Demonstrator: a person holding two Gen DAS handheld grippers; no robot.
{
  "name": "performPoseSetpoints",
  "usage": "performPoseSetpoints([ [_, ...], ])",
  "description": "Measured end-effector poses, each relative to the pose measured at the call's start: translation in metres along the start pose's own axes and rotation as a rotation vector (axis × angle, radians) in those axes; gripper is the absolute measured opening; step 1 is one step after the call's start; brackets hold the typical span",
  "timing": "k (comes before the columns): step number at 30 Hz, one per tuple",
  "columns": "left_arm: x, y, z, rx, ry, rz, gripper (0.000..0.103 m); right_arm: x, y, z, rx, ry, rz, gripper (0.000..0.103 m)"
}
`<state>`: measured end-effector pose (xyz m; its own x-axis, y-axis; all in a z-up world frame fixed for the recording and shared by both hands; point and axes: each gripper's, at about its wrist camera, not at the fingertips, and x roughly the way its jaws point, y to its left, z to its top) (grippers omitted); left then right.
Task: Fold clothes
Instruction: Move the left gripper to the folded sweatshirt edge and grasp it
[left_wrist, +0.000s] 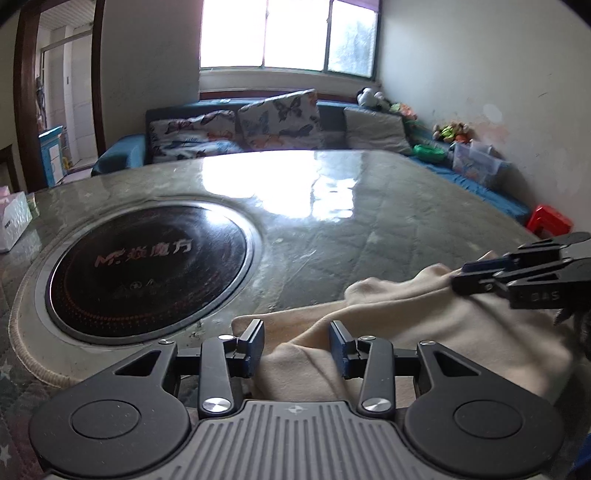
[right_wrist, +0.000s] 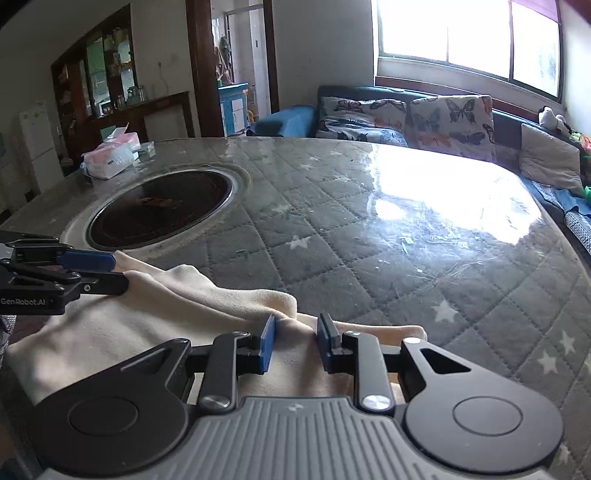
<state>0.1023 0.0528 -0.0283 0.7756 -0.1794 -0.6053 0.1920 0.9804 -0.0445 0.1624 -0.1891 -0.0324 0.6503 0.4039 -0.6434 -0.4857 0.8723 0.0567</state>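
Observation:
A cream cloth (left_wrist: 424, 317) (right_wrist: 166, 325) lies bunched at the near edge of the quilted grey table (right_wrist: 369, 258). In the left wrist view my left gripper (left_wrist: 297, 341) has its blue pads set on a thick fold of the cloth, which fills the gap between them. In the same view my right gripper (left_wrist: 458, 276) comes in from the right, with the cloth drawn up to its tips. The right wrist view shows my right gripper (right_wrist: 296, 341) closed narrowly on a ridge of the cloth. There my left gripper (right_wrist: 120, 271) holds the same edge at far left.
A round black hotplate (left_wrist: 147, 266) (right_wrist: 159, 206) is set into the table left of the cloth. A tissue box (right_wrist: 109, 158) stands at the far left edge. Behind the table are a blue sofa with butterfly cushions (left_wrist: 277, 118), toys and a red stool (left_wrist: 550, 221).

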Motion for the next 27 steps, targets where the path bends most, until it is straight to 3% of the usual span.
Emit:
performPoseSetpoints([
  [7, -0.015, 0.004, 0.001, -0.030, -0.024, 0.002, 0.041, -0.024, 0.016, 0.002, -0.071, -0.040, 0.011, 0.026],
  [14, -0.039, 0.008, -0.010, -0.029, -0.022, -0.001, 0.043, -0.046, 0.058, -0.007, -0.191, -0.042, 0.116, 0.036],
  [22, -0.039, 0.010, -0.023, -0.007, -0.008, 0.017, 0.044, -0.041, 0.112, -0.020, -0.314, -0.030, 0.249, 0.039],
  [27, -0.037, 0.015, -0.023, -0.017, -0.008, 0.024, 0.044, -0.034, 0.127, -0.025, -0.347, -0.003, 0.240, 0.039],
])
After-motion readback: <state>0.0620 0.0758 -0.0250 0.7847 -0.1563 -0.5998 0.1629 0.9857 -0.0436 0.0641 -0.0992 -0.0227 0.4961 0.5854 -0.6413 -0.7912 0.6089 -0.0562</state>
